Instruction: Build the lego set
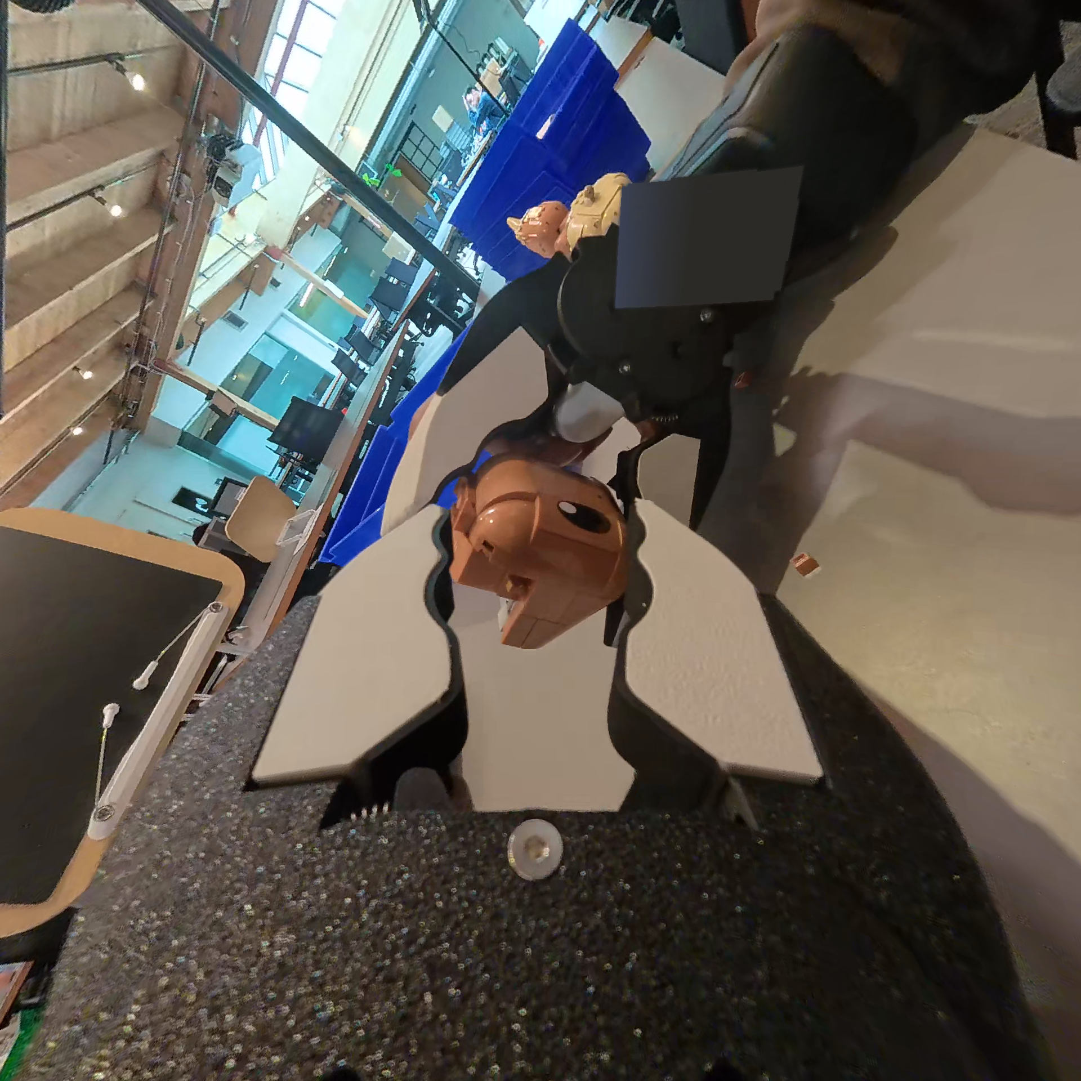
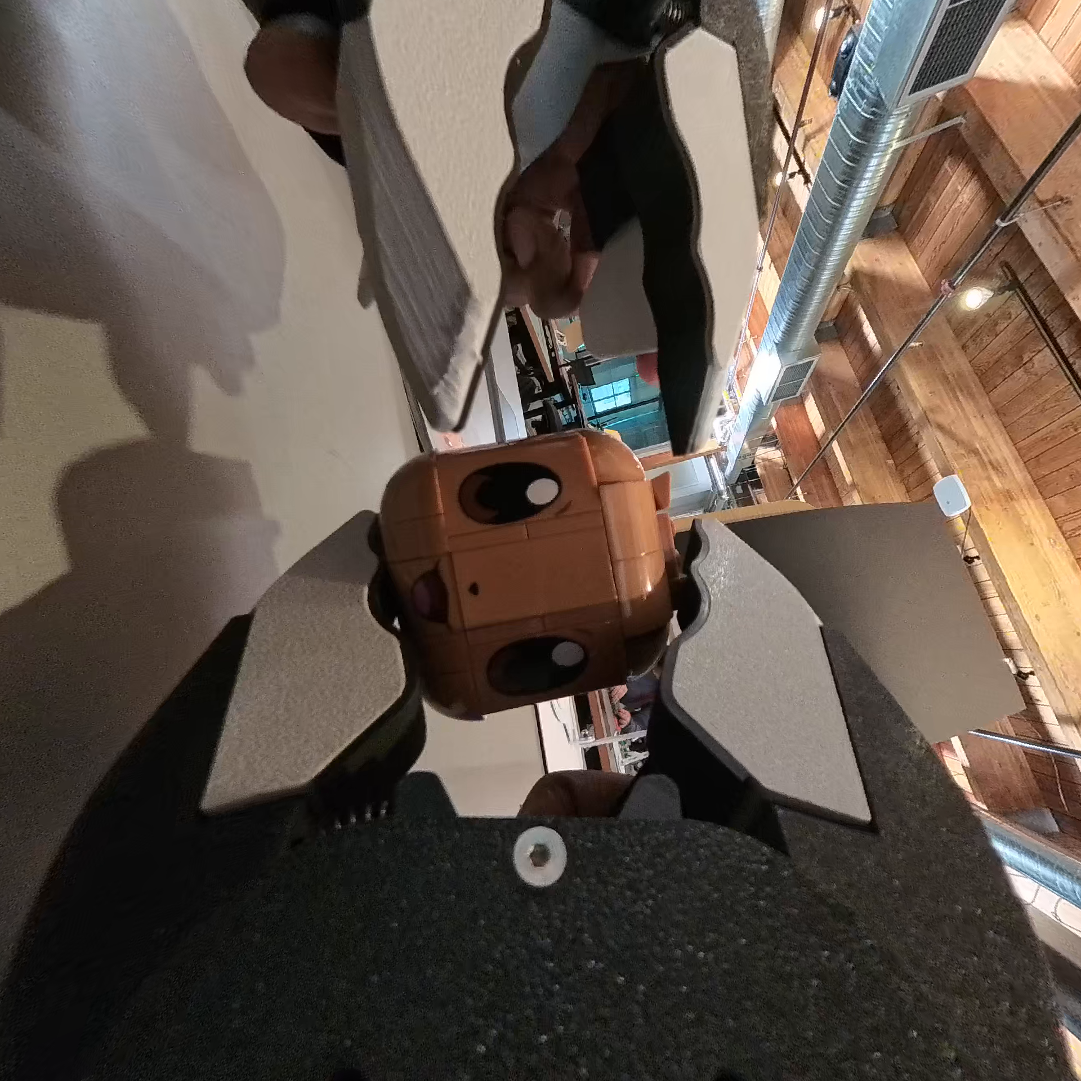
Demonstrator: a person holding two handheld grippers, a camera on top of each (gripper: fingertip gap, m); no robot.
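A brown lego head (image 1: 544, 556) with big black eyes is held in the air above the white table (image 1: 936, 526). In the right wrist view, my right gripper (image 2: 529, 544) is shut on the head (image 2: 526, 573), one finger at the chin side and one at the top. My left gripper (image 1: 535, 544) faces it from the other side. Its fingers stand close on either side of the head's back end, and I cannot tell whether they touch. The left gripper also shows in the right wrist view (image 2: 570, 433), and the right gripper in the left wrist view (image 1: 538, 509).
A small brown brick (image 1: 804, 566) lies loose on the white table. Tan and brown lego assemblies (image 1: 591, 210) sit at the far edge, with blue bins (image 1: 556, 146) behind. A black table with a wooden rim (image 1: 88, 672) is at the left. A hand (image 2: 544, 245) holds the left gripper. The tips of one gripper are about 5 centimetres away from the tips of the other.
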